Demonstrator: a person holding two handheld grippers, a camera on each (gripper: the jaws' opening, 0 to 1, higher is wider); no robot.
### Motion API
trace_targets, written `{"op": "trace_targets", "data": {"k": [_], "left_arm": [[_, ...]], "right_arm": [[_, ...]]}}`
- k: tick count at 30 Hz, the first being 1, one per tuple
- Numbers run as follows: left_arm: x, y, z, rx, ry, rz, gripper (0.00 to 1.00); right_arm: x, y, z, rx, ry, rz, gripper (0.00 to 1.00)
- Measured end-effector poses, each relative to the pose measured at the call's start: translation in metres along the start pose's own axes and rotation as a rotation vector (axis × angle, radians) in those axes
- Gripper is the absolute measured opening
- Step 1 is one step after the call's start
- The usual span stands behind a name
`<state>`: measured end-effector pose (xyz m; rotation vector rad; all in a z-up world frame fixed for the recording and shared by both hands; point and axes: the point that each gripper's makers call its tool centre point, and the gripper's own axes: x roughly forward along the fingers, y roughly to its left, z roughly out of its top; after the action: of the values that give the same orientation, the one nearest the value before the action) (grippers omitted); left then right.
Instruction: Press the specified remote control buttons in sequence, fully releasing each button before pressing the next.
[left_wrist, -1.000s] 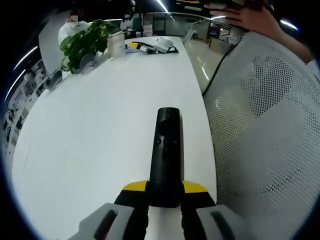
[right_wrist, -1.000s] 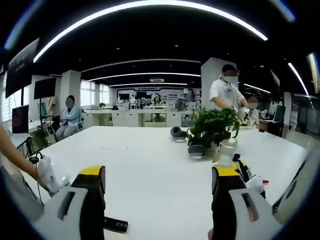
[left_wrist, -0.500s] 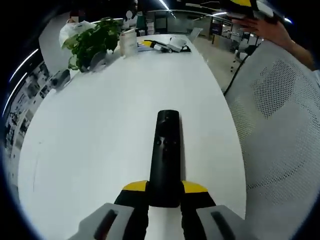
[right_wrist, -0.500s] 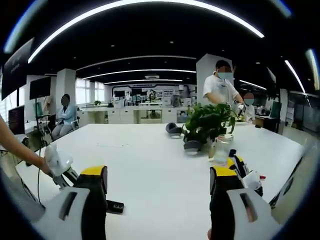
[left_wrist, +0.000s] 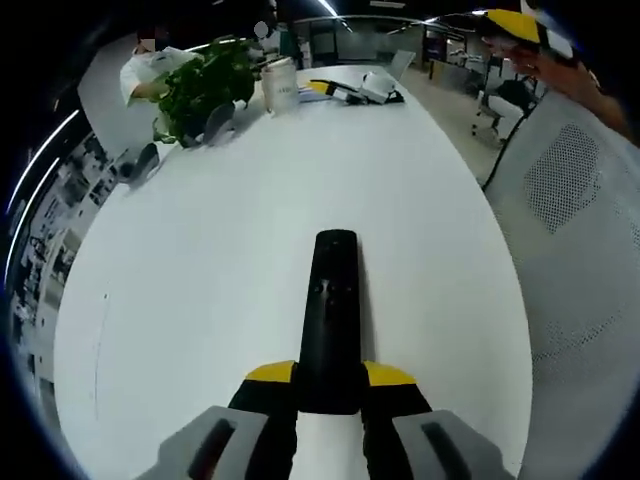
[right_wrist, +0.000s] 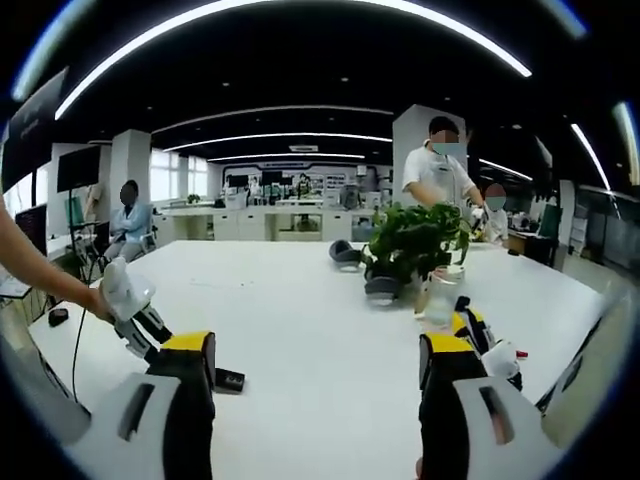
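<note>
Remote control, black and slim, is being held lengthwise between the yellow-tipped jaws of the left gripper, which are being kept clamped on its near end; its far end is pointing out over the white table in the left gripper view. A small cluster of buttons is being shown on its upper face, but no writing or brand on it can be read. In the right gripper view the same remote is being seen as a dark end sticking out just beside that view's left jaw, with the left gripper angled down toward the table and a person's hand wrapped around it, the forearm coming in from the left edge.

The right gripper is being held level above the table with its jaws wide apart and nothing between them. In the left gripper view the right gripper is being glimpsed at the top right, above a white mesh chair back.

Farther along the table, a potted plant is being flanked by a clear bottle, whose label cannot be read. Beyond the table, a standing person in white and a seated person are being seen.
</note>
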<state>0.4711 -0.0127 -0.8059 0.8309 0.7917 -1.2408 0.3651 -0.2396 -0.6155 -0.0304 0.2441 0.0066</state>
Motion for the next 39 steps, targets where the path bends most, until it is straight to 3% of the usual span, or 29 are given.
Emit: {"op": "trace_targets", "data": {"k": [28, 39], "left_arm": [[0.006, 0.093, 0.0, 0.036, 0.063, 0.088, 0.23], [0.012, 0.129, 0.005, 0.095, 0.111, 0.108, 0.23]], "right_arm": [[0.003, -0.002, -0.013, 0.014, 0.069, 0.002, 0.81], [0.005, -0.003, -0.017, 0.012, 0.093, -0.002, 0.78]]}}
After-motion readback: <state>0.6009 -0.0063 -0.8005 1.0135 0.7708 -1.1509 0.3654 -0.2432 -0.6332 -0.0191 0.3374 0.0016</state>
